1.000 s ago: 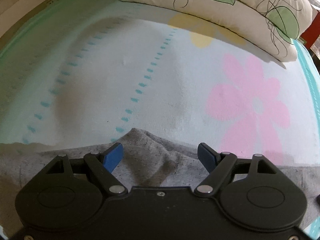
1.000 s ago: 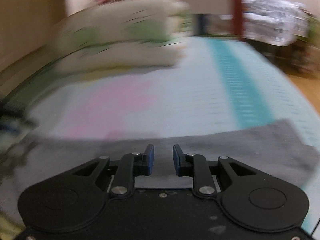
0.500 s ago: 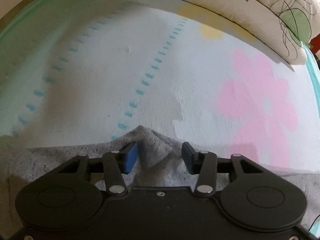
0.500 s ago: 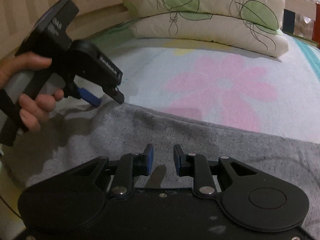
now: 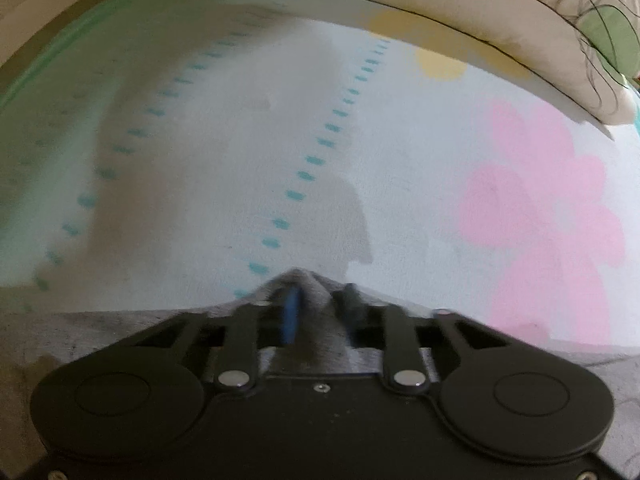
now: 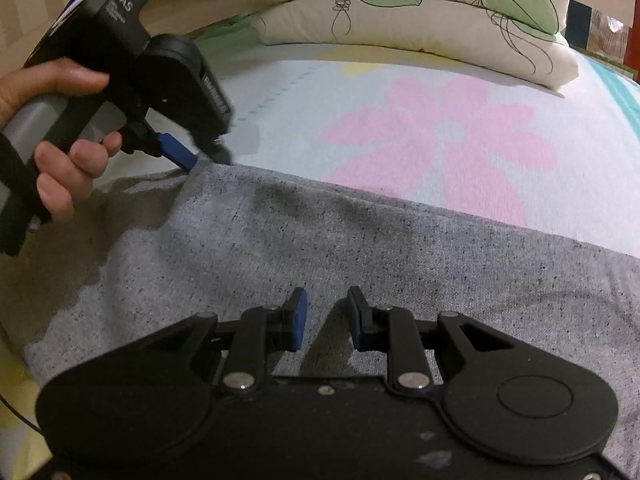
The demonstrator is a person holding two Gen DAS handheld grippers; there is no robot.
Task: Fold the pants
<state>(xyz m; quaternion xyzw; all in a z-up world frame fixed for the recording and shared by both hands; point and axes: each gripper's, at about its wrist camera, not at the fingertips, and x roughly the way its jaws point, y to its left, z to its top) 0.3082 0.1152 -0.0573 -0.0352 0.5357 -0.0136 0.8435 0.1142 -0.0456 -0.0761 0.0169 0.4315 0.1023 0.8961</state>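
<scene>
While the grey pants are spread across the near edge of the bed sheet, their far hem is gathered into a peak between the closing jaws of the left gripper, whose pads press the fabric. The right gripper is held just above the cloth, jaws slightly apart and empty. A pink flower print is seen at 1 o'clock, with stacked pillows at 12 o'clock.
</scene>
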